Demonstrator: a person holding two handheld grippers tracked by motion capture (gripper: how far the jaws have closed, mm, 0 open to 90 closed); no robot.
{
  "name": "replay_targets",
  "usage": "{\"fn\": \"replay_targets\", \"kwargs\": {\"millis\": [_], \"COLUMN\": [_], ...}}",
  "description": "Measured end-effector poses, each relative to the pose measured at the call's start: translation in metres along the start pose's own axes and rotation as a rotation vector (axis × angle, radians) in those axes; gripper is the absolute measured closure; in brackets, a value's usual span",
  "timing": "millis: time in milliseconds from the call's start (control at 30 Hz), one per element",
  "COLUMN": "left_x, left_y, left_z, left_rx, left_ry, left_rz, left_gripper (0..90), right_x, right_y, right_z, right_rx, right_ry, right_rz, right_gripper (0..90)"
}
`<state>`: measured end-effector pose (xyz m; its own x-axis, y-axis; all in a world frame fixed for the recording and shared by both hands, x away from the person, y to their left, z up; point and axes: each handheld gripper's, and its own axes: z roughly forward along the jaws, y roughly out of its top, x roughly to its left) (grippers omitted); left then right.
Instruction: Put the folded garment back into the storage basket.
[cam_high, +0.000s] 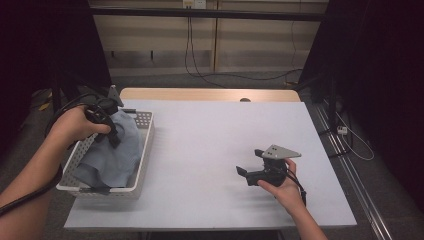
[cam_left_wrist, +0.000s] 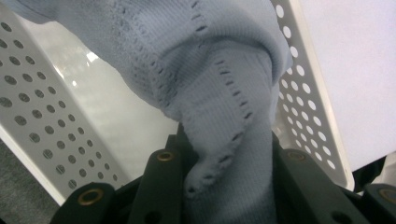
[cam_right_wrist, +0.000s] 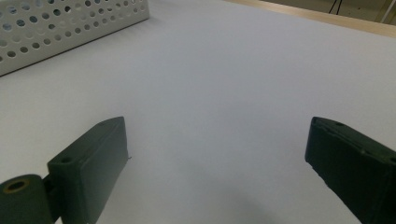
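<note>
Gripping a fold of the pale blue cloth (cam_left_wrist: 219, 93), the left gripper (cam_high: 107, 125) sits over the far end of the white perforated basket (cam_high: 142, 150) at the left of the table; its own view shows the stitched hem bunched and pinched tight between the two black jaws, with the basket's holed walls on either side. Most of the cloth lies heaped inside the basket, filling it from near to far, so I judge the work to be at the grasp stage: the garment is caught, but nothing has yet been brought out onto the open surface. What seems left is lifting it clear of the basket and laying or arranging it on the table, though the pictures cannot say which. The right gripper (cam_high: 260, 167) rests at the near right, well apart from the basket, its jaws spread wide with nothing between them, pointing left across the bare tabletop. The table (cam_high: 215, 145) is a smooth light grey sheet with a wooden edge showing at the far side. Beyond it are a pale panelled wall, black cables hanging down and trailing along the floor, and dark curtains closing in on both sides.
</note>
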<state>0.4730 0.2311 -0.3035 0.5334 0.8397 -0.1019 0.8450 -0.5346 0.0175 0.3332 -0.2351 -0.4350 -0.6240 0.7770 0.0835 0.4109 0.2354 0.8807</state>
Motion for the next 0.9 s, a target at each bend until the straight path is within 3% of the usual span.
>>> {"fn": "replay_targets", "kwargs": {"millis": [333,900], "left_x": [-0.003,-0.005], "left_y": [0.002,0.005], "left_z": [0.002,0.019], "left_rx": [-0.027,-0.039], "left_ry": [-0.007,-0.005], "left_rz": [0.016,-0.023], "left_gripper": [71.5,70.7], "right_x": [0.000,0.000], "right_y": [0.000,0.000], "right_z": [0.000,0.000], "right_rx": [0.000,-0.002], "right_ry": [0.001,0.002], "right_rz": [0.000,0.000], "right_gripper": [5.4,5.4]}}
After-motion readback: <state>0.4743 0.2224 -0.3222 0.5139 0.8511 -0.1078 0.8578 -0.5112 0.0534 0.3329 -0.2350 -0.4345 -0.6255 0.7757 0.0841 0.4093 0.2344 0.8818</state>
